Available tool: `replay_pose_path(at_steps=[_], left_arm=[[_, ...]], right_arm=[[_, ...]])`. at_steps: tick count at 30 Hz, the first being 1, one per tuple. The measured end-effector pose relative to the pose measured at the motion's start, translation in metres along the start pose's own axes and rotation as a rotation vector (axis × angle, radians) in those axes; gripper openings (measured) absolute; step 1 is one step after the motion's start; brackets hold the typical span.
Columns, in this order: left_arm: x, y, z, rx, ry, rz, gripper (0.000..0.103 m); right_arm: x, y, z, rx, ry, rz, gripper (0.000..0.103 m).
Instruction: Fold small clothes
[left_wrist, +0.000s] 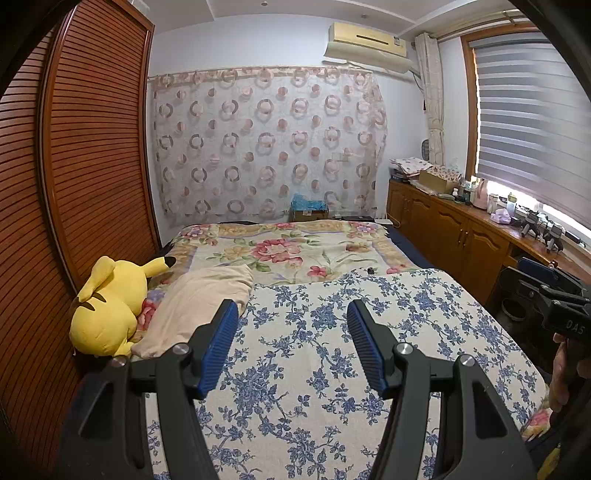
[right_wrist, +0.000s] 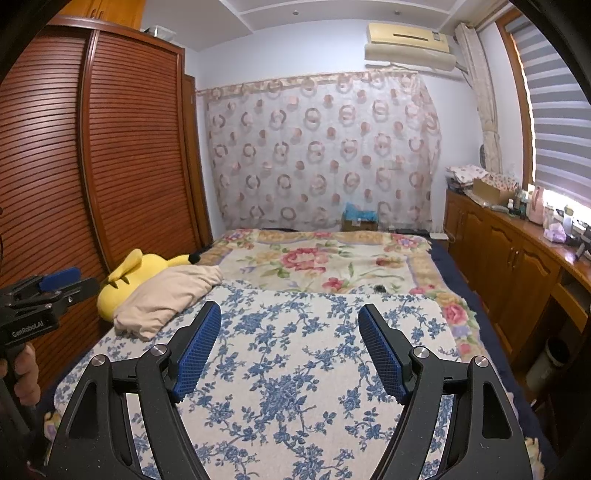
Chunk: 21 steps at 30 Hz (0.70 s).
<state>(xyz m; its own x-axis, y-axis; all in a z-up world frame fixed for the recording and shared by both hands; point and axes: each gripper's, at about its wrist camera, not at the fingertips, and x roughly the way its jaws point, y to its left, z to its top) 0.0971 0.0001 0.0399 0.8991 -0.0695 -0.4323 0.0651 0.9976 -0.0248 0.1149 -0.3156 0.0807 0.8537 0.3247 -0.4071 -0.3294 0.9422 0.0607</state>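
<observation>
Bedroom, bed (left_wrist: 424, 306) under a blue-flowered cover: the only loose cloth in view is a beige cloth (left_wrist: 199, 306) bunched beside the yellow plush toy (left_wrist: 107, 306). Left gripper (left_wrist: 291, 343) and right gripper (right_wrist: 290, 350) hover wide open, empty — whichever goes in should pinch an edge or corner, not the bulk.

Yellow plush toy (left_wrist: 107, 306) beside louvred wardrobe (left_wrist: 74, 166)

Soft daylight glares beneath the window blind (left_wrist: 532, 122) (right side); sharp focus, fisheye-bent edges, dark corners.
</observation>
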Motion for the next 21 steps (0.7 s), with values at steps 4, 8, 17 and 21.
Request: replay_pose_path(at_steps=[4, 8, 17, 21], left_arm=[[0.0001, 0.0001, 0.0, 0.0, 0.001, -0.001, 0.061], [-0.0001, 0.0, -0.0001, -0.001, 0.001, 0.0, 0.061], [-0.001, -0.0007, -0.0002, -0.001, 0.003, -0.003, 0.061], [-0.001, -0.0011, -0.0002, -0.002, 0.001, -0.003, 0.061]], right_arm=[[-0.0001, -0.0003, -0.0006, -0.002, 0.0, -0.001, 0.079], [0.0001, -0.0003, -0.0005, 0.0, 0.0, 0.001, 0.079], [0.0001, -0.0003, -0.0017, 0.001, -0.002, -0.002, 0.079], [0.0002, -0.0006, -0.0015, -0.001, -0.001, 0.0, 0.079]])
